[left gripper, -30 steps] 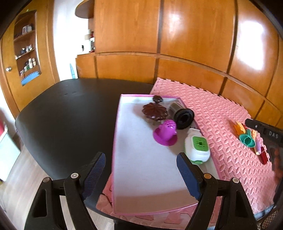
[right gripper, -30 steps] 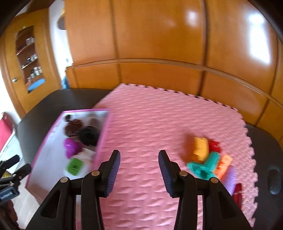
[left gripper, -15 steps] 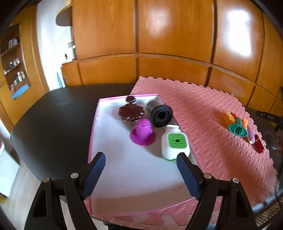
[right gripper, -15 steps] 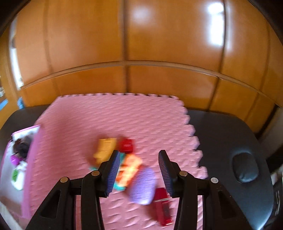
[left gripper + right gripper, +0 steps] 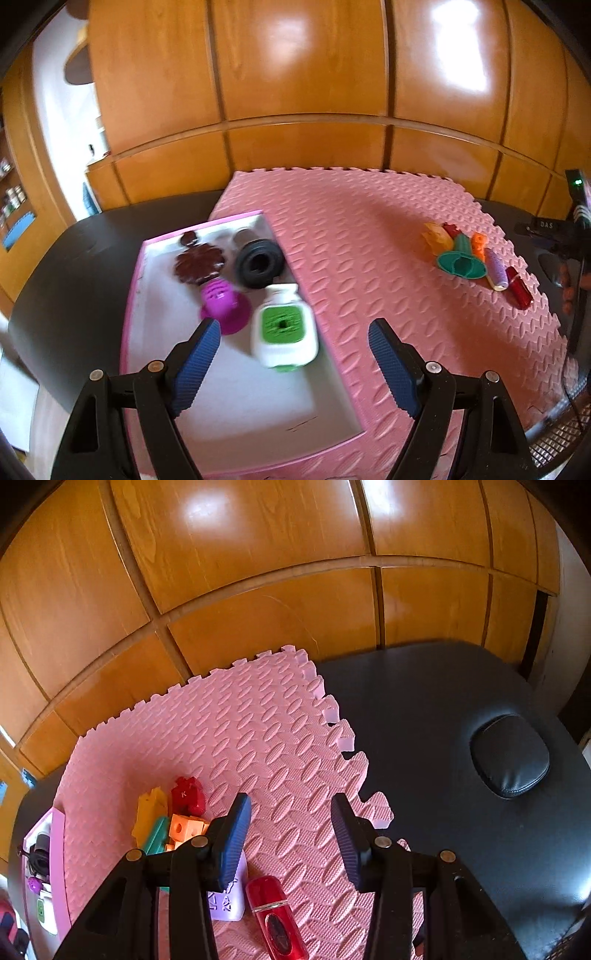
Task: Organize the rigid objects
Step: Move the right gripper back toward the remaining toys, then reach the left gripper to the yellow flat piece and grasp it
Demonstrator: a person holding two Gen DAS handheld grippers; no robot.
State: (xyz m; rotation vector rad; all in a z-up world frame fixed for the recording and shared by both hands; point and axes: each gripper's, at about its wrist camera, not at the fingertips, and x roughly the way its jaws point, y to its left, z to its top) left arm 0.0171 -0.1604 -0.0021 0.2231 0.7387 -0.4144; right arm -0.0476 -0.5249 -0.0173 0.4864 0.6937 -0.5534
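A pink-rimmed tray (image 5: 236,398) on the pink foam mat (image 5: 369,251) holds a brown flower mould (image 5: 199,262), a black ring (image 5: 258,264), a purple cup (image 5: 223,310) and a white-and-green box (image 5: 282,330). My left gripper (image 5: 293,354) is open and empty above the tray's near part. A toy cluster lies at the mat's right: yellow piece (image 5: 149,814), red block (image 5: 188,795), orange block (image 5: 186,829), teal funnel (image 5: 461,262), lilac piece (image 5: 229,901), red bottle (image 5: 275,919). My right gripper (image 5: 290,832) is open and empty, just right of the cluster.
The mat lies on a black padded table (image 5: 443,709) with a cushioned plug (image 5: 509,755) at the right. Wooden wall panels (image 5: 306,92) stand behind. The right hand-held gripper body (image 5: 561,236) shows at the right edge of the left wrist view.
Both views have swung to the right. The right gripper has moved past the toy cluster, which now sits at its lower left. The left gripper stays open over the tray.
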